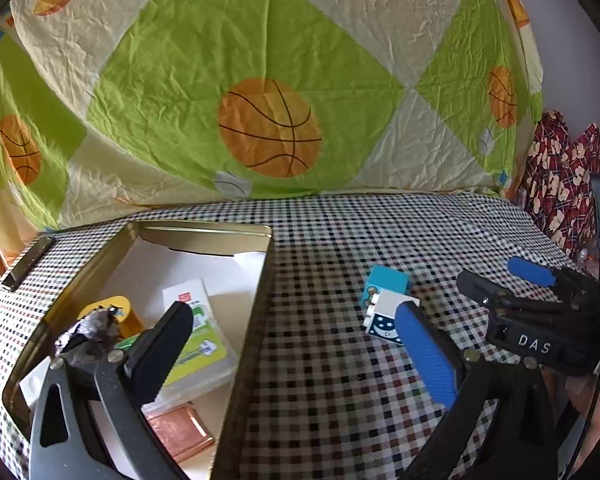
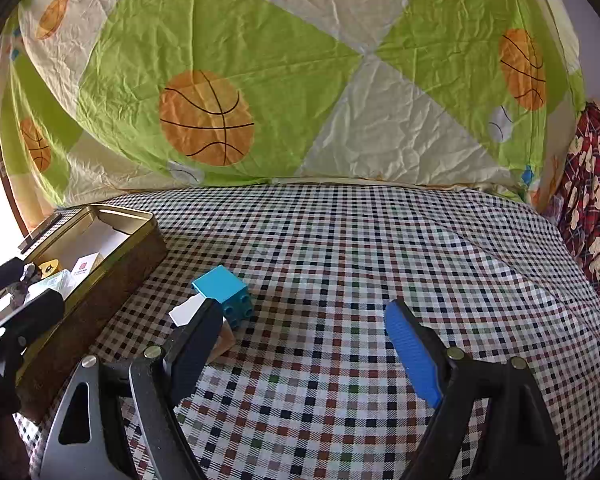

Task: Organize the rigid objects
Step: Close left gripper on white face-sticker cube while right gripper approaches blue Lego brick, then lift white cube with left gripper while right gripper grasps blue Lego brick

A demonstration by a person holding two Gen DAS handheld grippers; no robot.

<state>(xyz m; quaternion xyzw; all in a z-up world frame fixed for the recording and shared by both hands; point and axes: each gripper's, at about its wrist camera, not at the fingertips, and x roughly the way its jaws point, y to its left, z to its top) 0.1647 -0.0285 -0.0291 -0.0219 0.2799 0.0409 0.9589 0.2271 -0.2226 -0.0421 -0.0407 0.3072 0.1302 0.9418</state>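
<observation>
Both grippers, left (image 1: 296,344) and right (image 2: 304,344), stood wide and empty near the light, stiff, slick blocks (image 2: 224,288), best pinched across flat sides.

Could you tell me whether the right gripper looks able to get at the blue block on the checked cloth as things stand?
Probably yes. The right gripper is open and empty, and the blue block lies just ahead on the checked cloth, nothing covering it. A white block touches its near side and may crowd one finger.
</observation>
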